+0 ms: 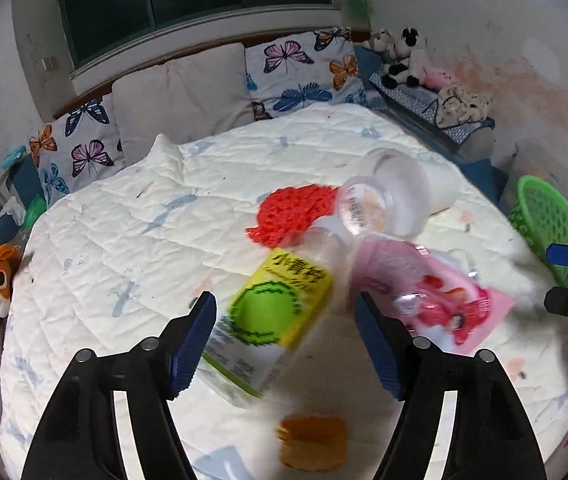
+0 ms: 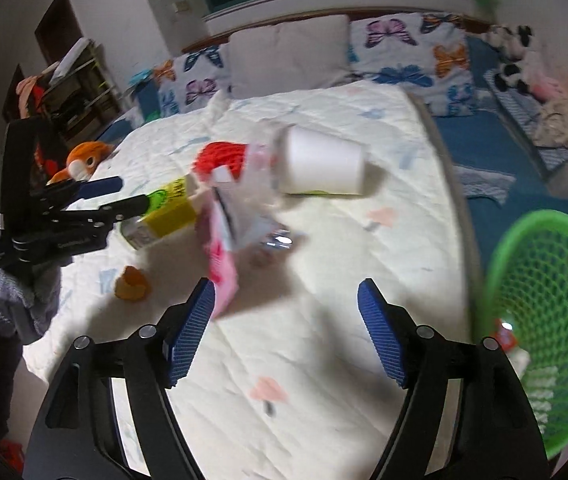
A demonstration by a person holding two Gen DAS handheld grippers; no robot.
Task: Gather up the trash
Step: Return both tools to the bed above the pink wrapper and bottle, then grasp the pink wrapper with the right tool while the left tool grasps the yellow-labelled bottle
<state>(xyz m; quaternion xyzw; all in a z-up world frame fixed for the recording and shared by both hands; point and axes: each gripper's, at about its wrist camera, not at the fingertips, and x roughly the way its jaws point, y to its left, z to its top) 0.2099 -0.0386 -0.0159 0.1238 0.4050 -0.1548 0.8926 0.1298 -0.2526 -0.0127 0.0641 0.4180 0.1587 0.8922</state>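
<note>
Left tool (image 1: 286,334) is hanging open over the bed (image 1: 124,248); the bottle with the yellow-green label (image 1: 272,312) is lying between its blue pads, and whether either pad touches it cannot be told through the blur. Right tool (image 2: 286,330) is standing open with only quilt between its pads. Trash is lying clustered mid-bed: red mesh (image 1: 292,210), clear plastic cup (image 1: 384,204), pink wrapper (image 1: 440,300), orange cap (image 1: 312,442). Green basket (image 2: 544,276) is sitting at the bed's right edge.
</note>
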